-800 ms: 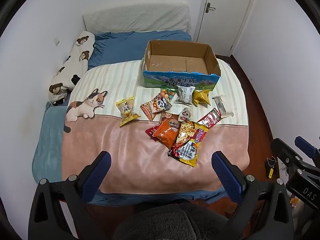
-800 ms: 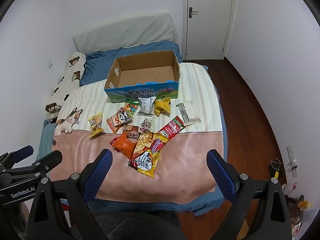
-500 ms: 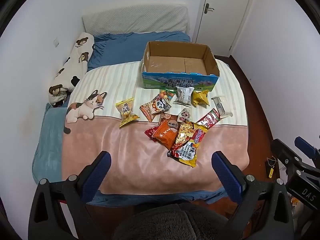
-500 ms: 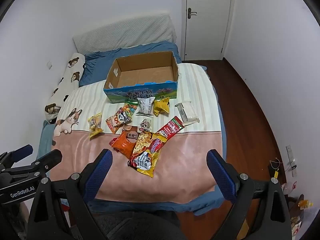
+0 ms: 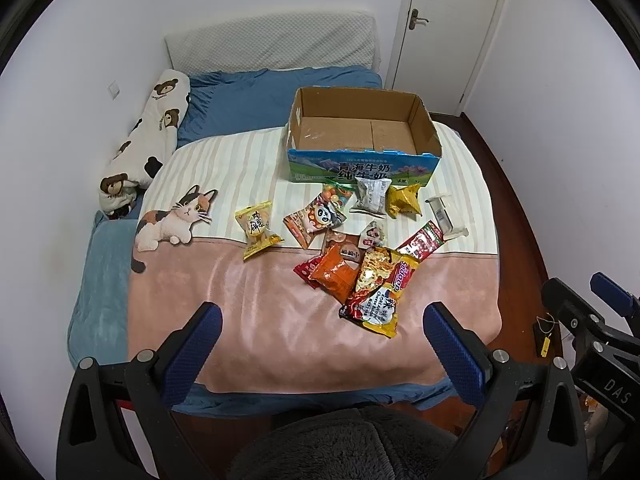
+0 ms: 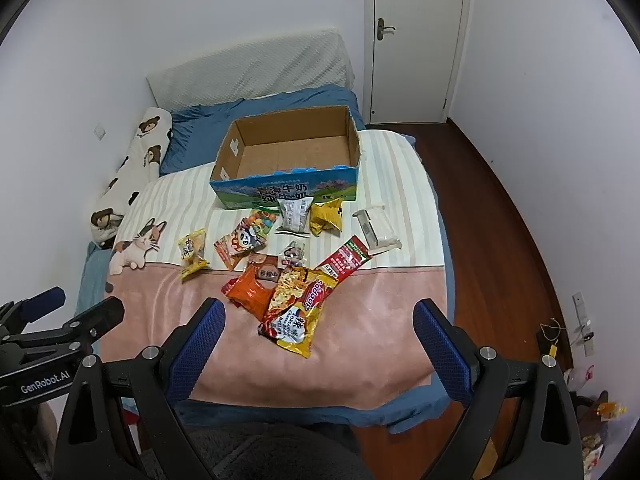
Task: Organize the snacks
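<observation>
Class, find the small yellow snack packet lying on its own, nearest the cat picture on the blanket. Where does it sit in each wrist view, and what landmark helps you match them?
Left wrist view: yellow packet, left of centre, right of the cat picture.
Right wrist view: yellow packet, left of centre, further left than in the other view.
Shared landmark: the open cardboard box, beyond the snacks.

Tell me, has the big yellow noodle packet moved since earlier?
No. The big yellow noodle packet keeps its place below the open cardboard box.
</observation>
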`<move>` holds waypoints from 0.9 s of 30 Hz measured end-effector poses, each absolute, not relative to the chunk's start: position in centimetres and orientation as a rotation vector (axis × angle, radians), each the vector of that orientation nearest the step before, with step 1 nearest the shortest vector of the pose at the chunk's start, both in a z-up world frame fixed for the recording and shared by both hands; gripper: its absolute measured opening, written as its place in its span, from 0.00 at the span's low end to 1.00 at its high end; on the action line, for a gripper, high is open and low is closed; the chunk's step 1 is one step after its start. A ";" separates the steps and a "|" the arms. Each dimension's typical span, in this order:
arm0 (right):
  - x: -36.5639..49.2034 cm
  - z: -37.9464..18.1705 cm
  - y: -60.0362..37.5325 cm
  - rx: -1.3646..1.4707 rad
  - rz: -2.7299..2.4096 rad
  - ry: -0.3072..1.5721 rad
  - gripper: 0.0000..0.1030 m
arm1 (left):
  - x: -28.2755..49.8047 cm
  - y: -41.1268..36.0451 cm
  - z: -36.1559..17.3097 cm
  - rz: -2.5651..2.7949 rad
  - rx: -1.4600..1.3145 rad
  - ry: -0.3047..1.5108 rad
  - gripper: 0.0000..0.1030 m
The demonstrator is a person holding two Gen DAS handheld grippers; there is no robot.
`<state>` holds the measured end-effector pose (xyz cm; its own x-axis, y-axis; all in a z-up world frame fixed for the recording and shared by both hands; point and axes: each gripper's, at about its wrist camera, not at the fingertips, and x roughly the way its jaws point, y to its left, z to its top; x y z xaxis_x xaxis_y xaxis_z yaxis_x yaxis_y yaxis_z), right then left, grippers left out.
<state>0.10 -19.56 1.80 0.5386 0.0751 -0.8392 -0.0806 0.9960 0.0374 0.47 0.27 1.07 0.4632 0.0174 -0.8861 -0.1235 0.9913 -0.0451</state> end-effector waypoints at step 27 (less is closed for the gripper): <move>0.3 2.2 -19.6 0.008 0.094 0.989 0.94 | 0.7 0.4 1.2 0.088 -0.102 1.080 1.00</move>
